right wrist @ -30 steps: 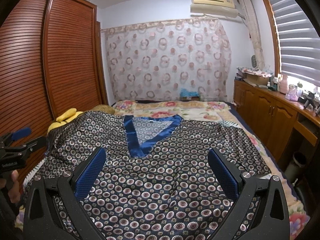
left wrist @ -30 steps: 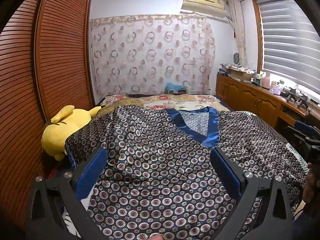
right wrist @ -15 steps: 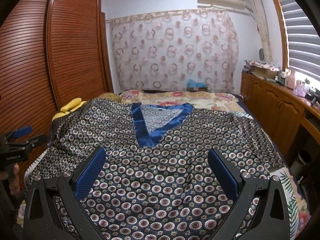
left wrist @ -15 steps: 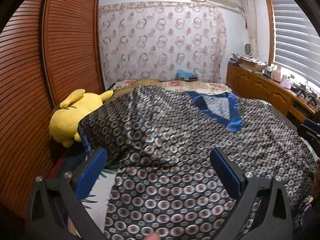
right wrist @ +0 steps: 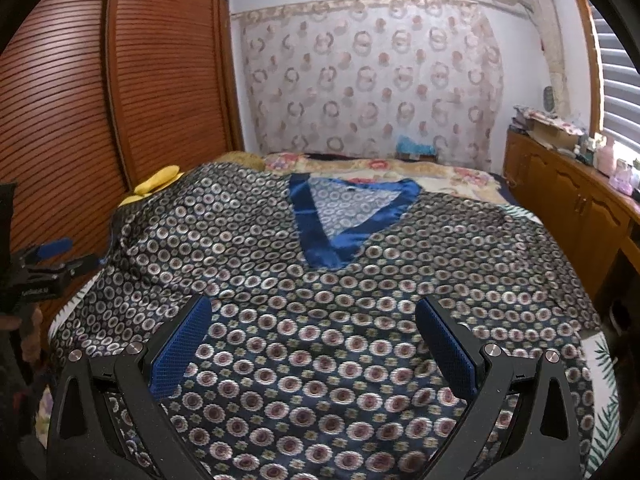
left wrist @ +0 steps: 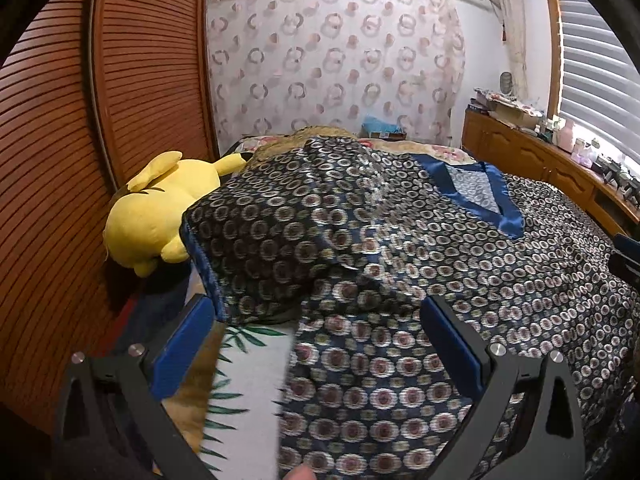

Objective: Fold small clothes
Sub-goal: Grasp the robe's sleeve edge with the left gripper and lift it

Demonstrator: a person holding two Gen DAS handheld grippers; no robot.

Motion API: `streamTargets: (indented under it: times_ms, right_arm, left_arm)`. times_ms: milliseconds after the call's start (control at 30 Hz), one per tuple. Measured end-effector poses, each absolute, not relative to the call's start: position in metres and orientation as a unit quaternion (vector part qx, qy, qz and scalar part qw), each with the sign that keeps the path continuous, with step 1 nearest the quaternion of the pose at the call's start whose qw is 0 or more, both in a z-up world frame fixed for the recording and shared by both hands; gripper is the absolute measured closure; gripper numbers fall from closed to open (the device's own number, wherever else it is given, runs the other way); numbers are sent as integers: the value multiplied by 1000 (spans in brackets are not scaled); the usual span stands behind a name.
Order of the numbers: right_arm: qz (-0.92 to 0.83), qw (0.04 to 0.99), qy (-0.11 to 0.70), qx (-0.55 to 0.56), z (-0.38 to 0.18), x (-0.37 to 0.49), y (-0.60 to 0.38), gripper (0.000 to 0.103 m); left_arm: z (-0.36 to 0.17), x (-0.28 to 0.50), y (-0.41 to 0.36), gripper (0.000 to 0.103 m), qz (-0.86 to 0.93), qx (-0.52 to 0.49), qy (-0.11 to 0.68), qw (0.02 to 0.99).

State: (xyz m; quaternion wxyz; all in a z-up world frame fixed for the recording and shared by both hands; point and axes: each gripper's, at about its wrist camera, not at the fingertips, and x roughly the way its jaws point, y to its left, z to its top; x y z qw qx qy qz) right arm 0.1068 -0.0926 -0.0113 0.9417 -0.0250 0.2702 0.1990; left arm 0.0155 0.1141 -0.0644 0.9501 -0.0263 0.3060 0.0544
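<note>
Two hand-held grippers hang over a bed (right wrist: 452,176), each with its blue-padded fingers spread wide and nothing between them. The left hand-held gripper (left wrist: 316,344) sits above the near left part of a dark patterned garment (right wrist: 360,288), a silky top covered in small ring motifs with a blue V-neck trim (right wrist: 320,240) toward the far side. In the left wrist view the garment's left sleeve (left wrist: 260,248) lies folded over, its edge raised, and a strip of white sheet with green leaf print (left wrist: 244,380) shows near the left finger. The right hand-held gripper (right wrist: 314,340) hovers over the garment's near middle, which lies spread flat across the bed. A yellow plush toy (left wrist: 156,212) lies at the bed's far left, just beside the sleeve and against a louvred wooden wardrobe (left wrist: 60,160). A wooden cabinet (right wrist: 568,200) runs along the right wall beneath a window blind (left wrist: 600,64).
</note>
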Motion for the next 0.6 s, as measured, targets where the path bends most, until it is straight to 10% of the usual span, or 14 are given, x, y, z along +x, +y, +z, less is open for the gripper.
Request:
streamTargets:
  times_ms: [600]
  right_arm:
    - [257,921,285,-66,-16,115,-43,0]
  left_arm:
    - [-88,52,199,6,19,-64,367,928]
